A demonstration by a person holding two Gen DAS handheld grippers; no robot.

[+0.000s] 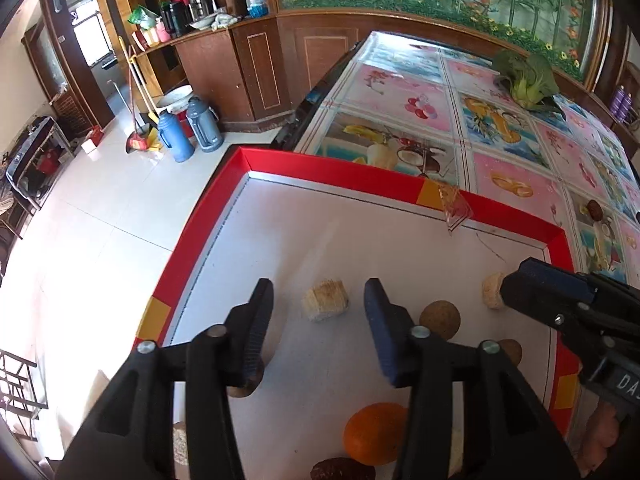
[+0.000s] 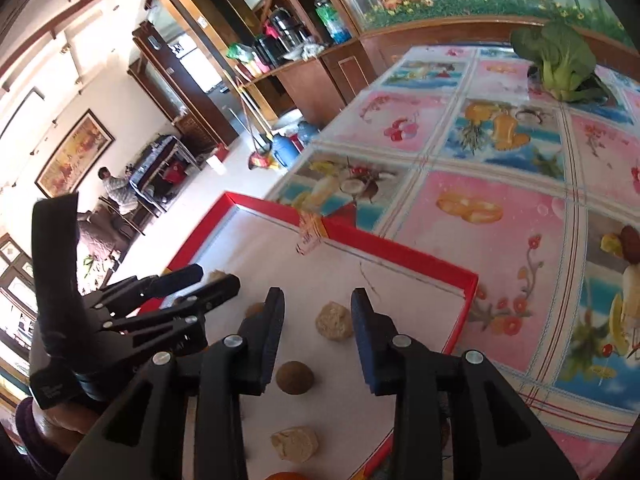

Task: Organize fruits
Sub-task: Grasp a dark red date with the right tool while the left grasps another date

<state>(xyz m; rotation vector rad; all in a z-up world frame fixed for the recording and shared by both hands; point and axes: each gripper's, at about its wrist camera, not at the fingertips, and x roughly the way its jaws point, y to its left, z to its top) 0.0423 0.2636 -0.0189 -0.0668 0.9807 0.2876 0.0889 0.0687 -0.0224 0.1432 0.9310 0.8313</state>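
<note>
left wrist view: the left claw (image 1: 318,320) points down into a shallow white tray with a red rim (image 1: 360,170) that sits at the near corner of a desk covered in a glossy fruit-print cloth (image 1: 500,160). its jaws stand apart with nothing between the pads; a pale, ridged cylindrical chunk (image 1: 325,300) lies on the tray floor just beyond the gap, probably the piece lined up for the next grasp. a round brown fruit (image 1: 439,319) sits just right of the right finger, a bright orange (image 1: 376,432) lies lower down, a dark reddish date-like fruit (image 1: 342,470) below it, and another pale chunk (image 1: 494,290) rests near the right claw (image 1: 516,286), which reaches in from the right edge; its jaw gap is not readable here. a leafy green vegetable (image 1: 528,78) lies well apart at the far end of the desk. right wrist view: the right claw (image 2: 318,328) hangs over the same tray (image 2: 400,246), jaws apart and empty, framing a pale lumpy chunk (image 2: 334,326) ahead and a small round brown fruit (image 2: 295,377) nearer the camera, so either seems within reach. a third pale piece (image 2: 295,444) lies lower. the left claw (image 2: 212,280) enters from the left, held in a hand (image 2: 60,424).
</note>
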